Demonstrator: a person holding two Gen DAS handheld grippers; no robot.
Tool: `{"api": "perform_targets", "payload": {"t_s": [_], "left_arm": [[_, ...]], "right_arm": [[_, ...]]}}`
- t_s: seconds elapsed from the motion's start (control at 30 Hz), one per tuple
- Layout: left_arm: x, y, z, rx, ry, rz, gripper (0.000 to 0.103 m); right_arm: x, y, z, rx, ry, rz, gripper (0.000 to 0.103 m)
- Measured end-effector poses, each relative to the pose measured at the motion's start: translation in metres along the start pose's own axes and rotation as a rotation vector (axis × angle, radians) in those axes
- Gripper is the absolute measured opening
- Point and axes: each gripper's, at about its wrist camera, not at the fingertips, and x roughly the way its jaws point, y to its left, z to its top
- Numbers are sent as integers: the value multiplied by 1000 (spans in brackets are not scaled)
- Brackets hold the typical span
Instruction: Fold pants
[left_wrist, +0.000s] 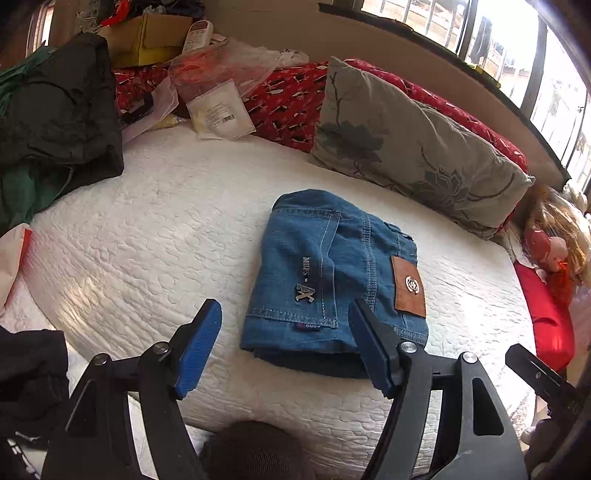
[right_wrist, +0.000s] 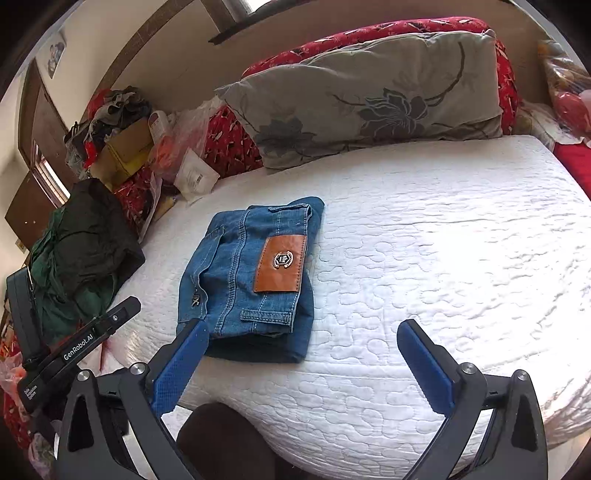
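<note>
Blue jeans (left_wrist: 325, 266) lie folded into a compact rectangle on the white quilted mattress (left_wrist: 147, 240), brown leather patch (left_wrist: 408, 286) facing up. My left gripper (left_wrist: 284, 310) hovers at their near edge, jaws open and empty; its right finger (left_wrist: 369, 343) overlaps the denim in the picture. In the right wrist view the same jeans (right_wrist: 251, 280) sit left of centre on the mattress (right_wrist: 443, 258). My right gripper (right_wrist: 303, 326) stands wide open just in front of them, holding nothing. The left gripper's body (right_wrist: 74, 350) shows at the lower left of that view.
A grey floral pillow (left_wrist: 413, 147) leans on a red patterned blanket (left_wrist: 288, 103) at the back. Dark green clothes (left_wrist: 55, 110) are piled at the left, with a cardboard box (left_wrist: 147, 37) and plastic bags (left_wrist: 221, 74) behind. A doll (left_wrist: 554, 243) lies at the right edge.
</note>
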Motion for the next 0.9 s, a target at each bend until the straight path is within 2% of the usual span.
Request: {"api": "perform_targets", "payload": {"t_s": [0.07, 0.2, 0.33, 0.43, 0.47, 0.57, 0.6, 0.73, 0.9], "left_arm": [[-1, -2, -11, 5, 33, 43, 72], [-5, -6, -29, 15, 78, 28, 72], [-18, -9, -38, -17, 100, -73, 72], [-36, -13, -39, -21, 49, -115, 72], [-43, -18, -39, 14, 33, -112, 72], [-61, -28, -39, 75, -18, 63, 72], [-66, -28, -41, 74, -28, 93, 72], [-71, -25, -49, 43, -36, 40, 72], [-71, -36, -55, 97, -27, 26, 72]], "right_arm": [[-8, 4, -15, -31, -14, -32, 103], [-14, 15, -33, -114, 3, -75, 103], [-23, 25, -43, -155, -15, -79, 103], [-28, 31, -48, -172, -22, -77, 103], [-29, 32, -49, -174, -23, -76, 103], [-33, 34, -51, -177, -34, -82, 103], [-34, 34, -52, -176, -35, -84, 103], [-39, 31, -54, -166, -46, -96, 103], [-50, 29, -54, -169, -81, -127, 103]]}}
